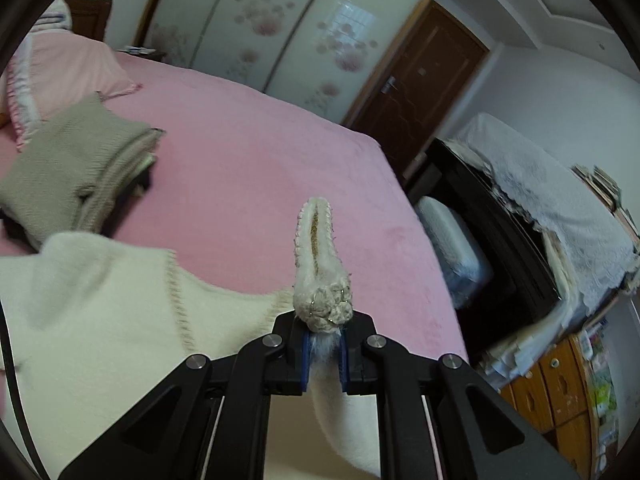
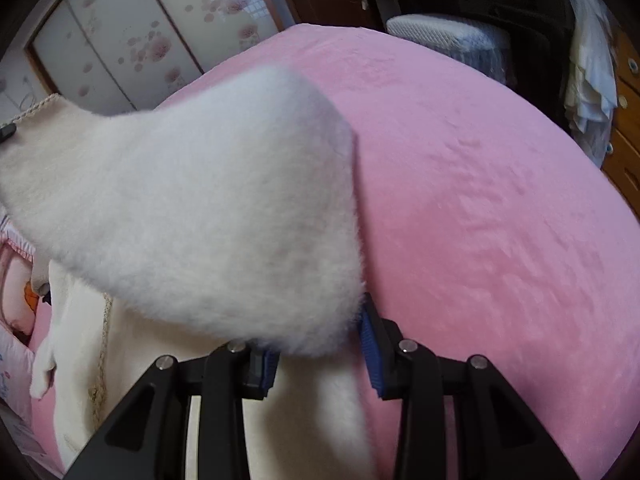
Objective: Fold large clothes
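Note:
A fluffy cream-white garment (image 1: 100,312) with a crocheted trim hangs over the pink bed (image 1: 248,160). My left gripper (image 1: 324,354) is shut on a trimmed edge of the garment, which sticks up between the blue pads (image 1: 306,356). My right gripper (image 2: 316,354) is shut on a thick fold of the same garment (image 2: 192,208), which bulges up and hides the fingertips. The garment is lifted above the pink bed (image 2: 480,200), with more of it hanging below at the left.
A folded beige knit (image 1: 72,168) lies on the bed at the left, next to a pink pillow (image 1: 68,68). A wardrobe with flower-pattern doors (image 1: 280,28), a brown door (image 1: 420,88), a cloth-covered black cabinet (image 1: 520,208) and a wooden dresser (image 1: 560,392) stand beyond the bed.

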Demonstrator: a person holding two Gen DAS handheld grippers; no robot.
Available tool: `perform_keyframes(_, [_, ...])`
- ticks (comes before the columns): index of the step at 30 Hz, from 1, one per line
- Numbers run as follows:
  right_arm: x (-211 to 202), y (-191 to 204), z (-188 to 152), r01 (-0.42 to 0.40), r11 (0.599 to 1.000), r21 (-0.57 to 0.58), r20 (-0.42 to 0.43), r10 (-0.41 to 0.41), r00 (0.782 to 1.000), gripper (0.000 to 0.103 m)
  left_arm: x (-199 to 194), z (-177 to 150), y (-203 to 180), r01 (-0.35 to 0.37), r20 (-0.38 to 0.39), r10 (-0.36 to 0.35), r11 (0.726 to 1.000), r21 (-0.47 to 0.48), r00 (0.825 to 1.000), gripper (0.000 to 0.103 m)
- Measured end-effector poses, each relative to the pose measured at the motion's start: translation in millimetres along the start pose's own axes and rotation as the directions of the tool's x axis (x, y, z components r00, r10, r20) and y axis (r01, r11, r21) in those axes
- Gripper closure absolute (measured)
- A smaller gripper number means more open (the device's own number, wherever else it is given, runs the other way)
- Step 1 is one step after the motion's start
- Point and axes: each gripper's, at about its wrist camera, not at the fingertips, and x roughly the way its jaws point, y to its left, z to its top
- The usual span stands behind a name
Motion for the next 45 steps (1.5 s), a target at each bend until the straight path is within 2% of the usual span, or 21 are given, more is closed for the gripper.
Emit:
perform_keyframes(2, [2.4,13.0,1.1,0.039,0.998,-0.053,0.013,-0.038,0.999,0.067,-9.4,-4.9,31.5,-0.035,0.009,0.035,0.999,-0.028,0.999,0.095])
perform_keyframes(4, [5.3,21.5,0.7,0.081,0.992,-0.094,0.021,-0.079,0.997,0.067,-6.6,-18.9,70.0,-0.074,-0.018,0.073,0.996,-0.059,0.997,0.095])
perform_keyframes(8, [12.4,30.9,-1.2,0.128,0.983,-0.135,0.014,-0.127,0.992,0.065,22.5,-69.5,144.9,-0.163,-0.14,0.145,0.978,-0.132,0.98,0.094])
perform_keyframes(11, [14.7,36.4,-3.8,0.157,0.974,-0.165,0.007,-0.158,0.987,0.064,48.5,-104.4,175.0,-0.206,-0.225,0.164,0.963,-0.177,0.961,0.094])
perform_keyframes(13, [14.8,40.9,-6.0,0.181,0.966,-0.184,0.011,-0.182,0.983,0.064,53.6,-119.7,185.7,-0.206,-0.237,0.162,0.962,-0.176,0.958,0.093])
perform_keyframes(16, [14.5,43.2,-9.0,0.193,0.964,-0.183,0.008,-0.195,0.981,0.064,54.1,-125.0,183.0,-0.19,-0.207,0.155,0.969,-0.16,0.966,0.092])
perform_keyframes(18, [14.5,42.4,-11.3,0.196,0.965,-0.173,0.0,-0.199,0.98,0.063,54.0,-124.2,182.5,-0.187,-0.215,0.151,0.97,-0.157,0.965,0.085])
perform_keyframes(20, [13.1,40.1,-12.7,0.199,0.966,-0.163,-0.016,-0.204,0.979,0.063,47.6,-120.7,185.6,-0.178,-0.22,0.141,0.971,-0.157,0.965,0.074])
perform_keyframes(22, [8.7,36.9,-13.4,0.2,0.969,-0.142,-0.036,-0.207,0.978,0.063,36.0,-117.6,187.5,-0.179,-0.218,0.144,0.973,-0.148,0.965,0.048])
perform_keyframes(25, [-6.7,33.9,-16.9,0.208,0.969,-0.132,-0.044,-0.216,0.975,0.063,12.1,-111.8,183.1,-0.219,-0.182,0.198,0.97,-0.106,0.963,0.029])
perform_keyframes(26, [-14.4,33.9,-18.8,0.207,0.969,-0.133,-0.042,-0.214,0.976,0.063,3.1,-109.1,179.7,-0.245,-0.168,0.229,0.966,-0.083,0.959,0.027])
perform_keyframes(28, [-33.8,35.8,-25.0,0.183,0.975,-0.127,-0.041,-0.19,0.981,0.063,-11.5,-104.1,171.5,-0.288,-0.145,0.281,0.957,-0.036,0.949,0.026])
perform_keyframes(30, [-50.3,38.9,-26.9,0.15,0.982,-0.115,-0.031,-0.155,0.987,0.063,-26.1,-99.9,160.2,-0.3,-0.11,0.3,0.954,0.018,0.948,0.025])
perform_keyframes(33, [-73.8,52.4,-25.5,0.108,0.986,-0.128,0.023,-0.106,0.994,0.063,-34.1,-97.3,138.7,-0.285,-0.049,0.29,0.954,0.092,0.956,0.026])
perform_keyframes(35, [-80.4,71.9,-19.9,0.084,0.983,-0.166,0.064,-0.075,0.995,0.063,-29.2,-98.0,123.8,-0.263,-0.036,0.27,0.955,0.14,0.962,0.026])
perform_keyframes(38, [-70.4,101.6,-13.0,0.076,0.97,-0.23,0.102,-0.054,0.993,0.063,-8.4,-100.3,111.0,-0.257,-0.058,0.271,0.95,0.178,0.961,0.026])
perform_keyframes(41, [-39.9,117.6,-6.0,0.065,0.965,-0.254,0.072,-0.048,0.996,0.066,16.9,-102.8,111.5,-0.262,-0.096,0.282,0.947,0.183,0.955,0.029])
perform_keyframes(42, [-29.9,119.0,-5.1,0.073,0.965,-0.253,0.062,-0.059,0.996,0.07,22.6,-104.1,113.8,-0.264,-0.107,0.287,0.947,0.184,0.952,0.031])
perform_keyframes(45, [-8.8,108.9,-9.1,0.133,0.961,-0.242,0.044,-0.126,0.991,0.072,38.7,-107.7,127.8,-0.279,-0.15,0.305,0.944,0.175,0.94,0.031])
